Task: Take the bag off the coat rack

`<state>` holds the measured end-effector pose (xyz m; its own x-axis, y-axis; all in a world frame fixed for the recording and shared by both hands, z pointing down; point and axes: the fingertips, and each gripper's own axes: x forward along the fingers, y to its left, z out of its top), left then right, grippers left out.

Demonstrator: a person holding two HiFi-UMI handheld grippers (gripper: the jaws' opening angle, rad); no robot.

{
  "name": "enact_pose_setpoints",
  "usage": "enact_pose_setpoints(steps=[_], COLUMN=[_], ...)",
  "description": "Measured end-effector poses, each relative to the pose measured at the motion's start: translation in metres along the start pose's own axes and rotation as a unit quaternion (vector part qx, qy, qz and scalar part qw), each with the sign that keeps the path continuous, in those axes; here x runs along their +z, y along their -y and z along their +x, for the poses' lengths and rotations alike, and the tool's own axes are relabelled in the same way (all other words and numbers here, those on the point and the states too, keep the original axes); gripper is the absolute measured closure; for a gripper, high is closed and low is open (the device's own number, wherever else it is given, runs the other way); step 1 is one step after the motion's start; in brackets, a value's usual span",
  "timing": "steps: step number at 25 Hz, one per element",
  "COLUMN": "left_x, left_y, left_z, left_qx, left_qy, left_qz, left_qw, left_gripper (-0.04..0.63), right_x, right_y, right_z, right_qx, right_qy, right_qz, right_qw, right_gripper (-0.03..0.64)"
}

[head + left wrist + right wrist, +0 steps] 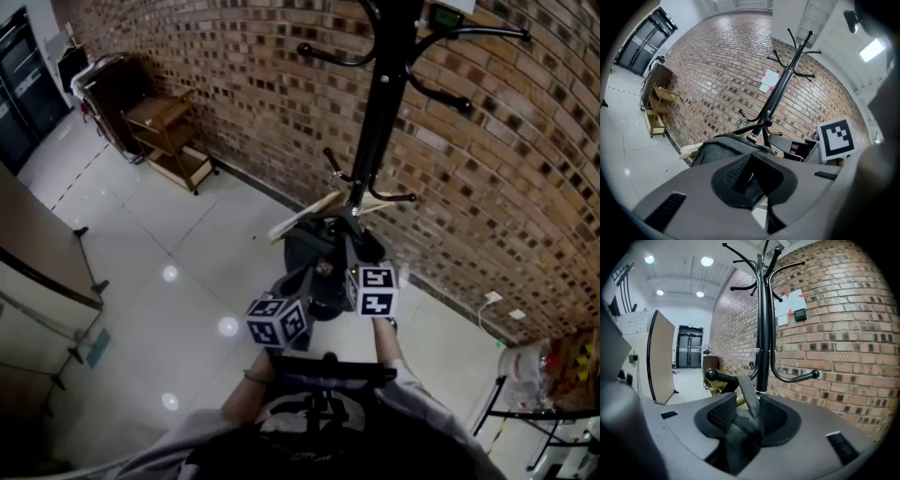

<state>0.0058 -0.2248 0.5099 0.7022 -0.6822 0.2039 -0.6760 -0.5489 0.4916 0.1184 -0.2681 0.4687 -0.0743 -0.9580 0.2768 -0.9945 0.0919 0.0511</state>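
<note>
A black coat rack (380,112) stands against the brick wall. A dark bag (314,248) hangs low on it, and looks grey in the left gripper view (717,150). My left gripper (312,278) is at the bag's left side. Its jaws (751,176) are pinched together on what looks like a dark strap that trails out beneath them. My right gripper (343,255) is at the bag's top by the pole. Its jaws (746,416) stand wide, with the bag's strap (745,394) running loosely between them down from a lower hook (712,375).
A wooden hanger (309,214) hangs on the rack just above the bag. A wooden shelf cart (173,136) stands by the wall at the left. A table edge (37,244) is at the far left and plastic bottles (534,361) at the right. The floor is glossy white tile.
</note>
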Motion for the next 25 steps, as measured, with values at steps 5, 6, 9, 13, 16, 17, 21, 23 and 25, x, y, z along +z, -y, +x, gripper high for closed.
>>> enact_pose_setpoints(steps=[5, 6, 9, 13, 16, 17, 21, 23, 25], left_x=[0.002, 0.002, 0.005, 0.004, 0.005, 0.004, 0.006, 0.008, 0.012], left_y=[-0.001, -0.003, -0.004, -0.008, -0.011, -0.012, -0.017, -0.02, -0.022], left_z=[0.005, 0.005, 0.007, 0.01, 0.012, 0.012, 0.013, 0.012, 0.01], left_qx=[0.011, 0.014, 0.022, 0.034, 0.044, 0.047, 0.058, 0.065, 0.072], left_qy=[0.002, 0.004, 0.006, 0.011, 0.014, 0.015, 0.021, 0.024, 0.03], left_qz=[-0.004, -0.005, -0.008, -0.012, -0.019, -0.022, -0.03, -0.031, -0.031], left_qw=[0.9999, 0.9999, 0.9997, 0.9993, 0.9988, 0.9986, 0.9976, 0.9971, 0.9964], left_gripper=[0.589, 0.589, 0.589, 0.589, 0.589, 0.589, 0.589, 0.589, 0.589], right_x=[0.002, 0.001, 0.002, 0.004, 0.001, 0.001, 0.004, 0.006, 0.008], right_y=[0.001, -0.002, -0.007, -0.004, -0.001, -0.001, -0.003, -0.003, -0.005], right_z=[0.026, 0.03, 0.038, 0.046, 0.053, 0.054, 0.052, 0.05, 0.047], right_qx=[0.006, 0.013, 0.024, 0.027, 0.041, 0.048, 0.083, 0.099, 0.111], right_qy=[-0.014, -0.018, -0.018, -0.018, -0.025, -0.027, -0.022, -0.024, -0.033], right_qz=[-0.058, -0.063, -0.079, -0.098, -0.118, -0.122, -0.09, -0.057, -0.02], right_qw=[0.998, 0.998, 0.996, 0.995, 0.992, 0.991, 0.992, 0.993, 0.993], right_gripper=[0.451, 0.451, 0.451, 0.489, 0.508, 0.522, 0.561, 0.566, 0.566])
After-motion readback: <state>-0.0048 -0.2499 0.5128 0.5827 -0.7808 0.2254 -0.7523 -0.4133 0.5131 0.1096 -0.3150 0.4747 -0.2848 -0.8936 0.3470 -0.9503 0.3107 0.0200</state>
